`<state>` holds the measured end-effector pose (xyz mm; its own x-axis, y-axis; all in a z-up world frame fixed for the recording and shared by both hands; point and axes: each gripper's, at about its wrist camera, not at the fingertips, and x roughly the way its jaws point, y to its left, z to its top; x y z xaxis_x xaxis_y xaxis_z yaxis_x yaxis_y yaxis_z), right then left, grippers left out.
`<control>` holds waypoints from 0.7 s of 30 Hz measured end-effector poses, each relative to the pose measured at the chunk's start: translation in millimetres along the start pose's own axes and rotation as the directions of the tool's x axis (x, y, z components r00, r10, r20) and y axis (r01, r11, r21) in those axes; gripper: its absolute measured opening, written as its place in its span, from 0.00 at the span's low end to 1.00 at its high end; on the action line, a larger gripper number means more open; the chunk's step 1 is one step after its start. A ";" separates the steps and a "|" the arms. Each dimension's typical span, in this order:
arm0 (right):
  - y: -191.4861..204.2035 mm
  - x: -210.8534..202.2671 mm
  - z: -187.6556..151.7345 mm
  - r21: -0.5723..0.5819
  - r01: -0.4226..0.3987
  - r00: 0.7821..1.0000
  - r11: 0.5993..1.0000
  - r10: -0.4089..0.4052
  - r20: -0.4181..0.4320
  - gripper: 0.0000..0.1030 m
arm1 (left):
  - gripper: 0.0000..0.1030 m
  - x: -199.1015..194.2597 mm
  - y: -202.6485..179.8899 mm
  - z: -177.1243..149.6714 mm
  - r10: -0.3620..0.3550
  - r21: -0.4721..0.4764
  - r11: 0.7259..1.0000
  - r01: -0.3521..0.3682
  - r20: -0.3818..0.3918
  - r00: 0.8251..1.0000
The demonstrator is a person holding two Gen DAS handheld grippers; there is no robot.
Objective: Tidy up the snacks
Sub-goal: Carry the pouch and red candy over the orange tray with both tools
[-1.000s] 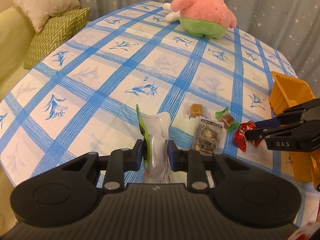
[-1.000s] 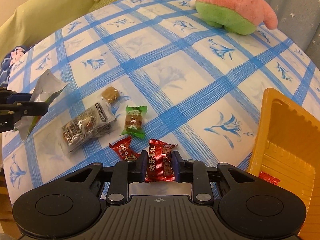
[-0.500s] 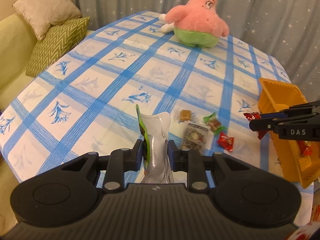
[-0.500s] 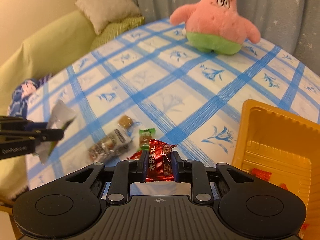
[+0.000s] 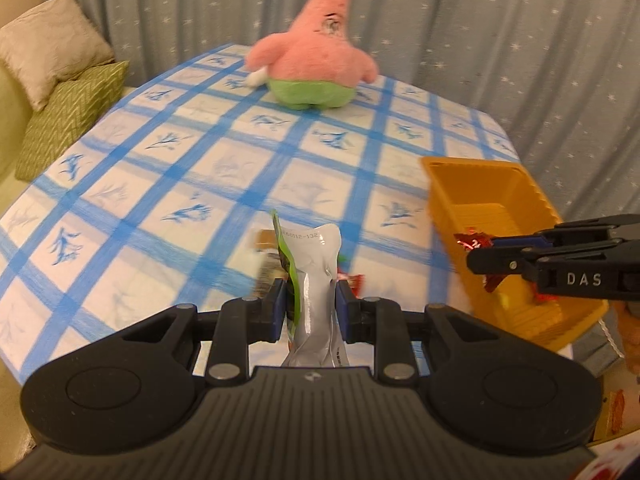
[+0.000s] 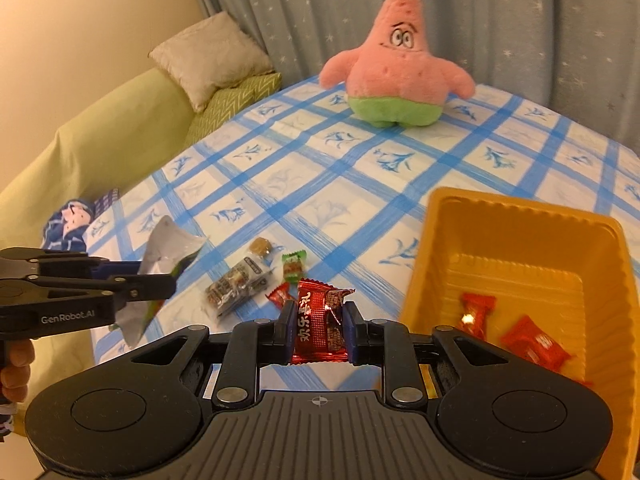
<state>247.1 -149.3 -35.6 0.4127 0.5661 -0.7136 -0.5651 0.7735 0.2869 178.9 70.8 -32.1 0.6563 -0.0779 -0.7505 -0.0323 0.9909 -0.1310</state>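
Note:
My left gripper is shut on a silver and green snack pouch, held up above the table; it also shows in the right wrist view. My right gripper is shut on a red candy packet, held above the table just left of the orange tray; in the left wrist view it hangs over the tray. Red candies lie in the tray. On the cloth lie a clear nut bar pack, a brown candy, a green candy and a small red candy.
A pink star plush sits at the far side of the blue checked tablecloth. A green sofa with cushions stands to the left. Starred curtains hang behind.
Both grippers have risen and tilted up with their snacks. My right gripper has carried the red packet rightward to the tray's edge. The left gripper has shifted right, toward the tray.

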 end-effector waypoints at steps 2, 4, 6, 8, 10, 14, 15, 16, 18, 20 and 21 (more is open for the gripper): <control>-6.3 -10.8 -6.3 0.015 0.004 1.000 1.000 -0.005 0.008 0.24 | 0.23 -1.3 -12.9 -0.3 -0.021 0.012 1.000 0.021 0.001 1.000; -14.0 -21.5 -12.5 0.032 0.010 1.000 0.999 -0.010 0.013 0.24 | 0.23 -2.0 -26.9 -0.4 -0.041 0.026 0.999 0.041 0.001 0.999; -22.6 -31.5 -18.6 0.049 0.020 1.000 0.999 -0.021 0.017 0.24 | 0.23 -1.7 -41.4 -0.8 -0.059 0.041 0.997 0.059 0.000 0.998; -31.6 -40.2 -24.6 0.067 0.032 0.999 0.997 -0.034 0.019 0.24 | 0.23 -0.8 -56.0 -1.3 -0.080 0.052 0.995 0.080 -0.003 0.997; -41.6 -48.7 -30.3 0.085 0.045 0.999 0.995 -0.047 0.022 0.24 | 0.23 1.1 -70.2 -1.4 -0.098 0.064 0.993 0.099 -0.007 0.995; -61.8 -64.9 -40.1 0.117 0.070 0.997 0.991 -0.073 0.026 0.24 | 0.23 6.0 -98.9 -0.9 -0.128 0.097 0.987 0.130 -0.019 0.992; -66.8 -68.9 -42.4 0.125 0.076 0.996 0.989 -0.080 0.028 0.24 | 0.23 7.1 -106.3 -0.6 -0.137 0.105 0.985 0.138 -0.021 0.990; -71.9 -72.7 -44.4 0.134 0.083 0.996 0.988 -0.087 0.030 0.24 | 0.23 8.5 -113.2 0.1 -0.144 0.112 0.983 0.146 -0.022 0.989; -82.0 -79.7 -47.9 0.151 0.095 0.994 0.984 -0.101 0.033 0.24 | 0.23 11.1 -127.4 1.4 -0.156 0.126 0.979 0.158 -0.024 0.987; -92.3 -86.1 -51.4 0.163 0.105 0.993 0.981 -0.112 0.036 0.24 | 0.23 15.4 -140.0 3.0 -0.165 0.137 0.976 0.168 -0.031 0.986; -96.6 -88.5 -53.0 0.168 0.110 0.992 0.980 -0.118 0.036 0.24 | 0.23 17.9 -146.3 3.5 -0.169 0.142 0.975 0.172 -0.034 0.985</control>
<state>227.3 -289.3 -34.1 0.5022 0.4808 -0.7188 -0.3881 0.8681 0.3095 198.1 -75.1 -24.1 0.6265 -0.2474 -0.7391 0.1885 0.9682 -0.1643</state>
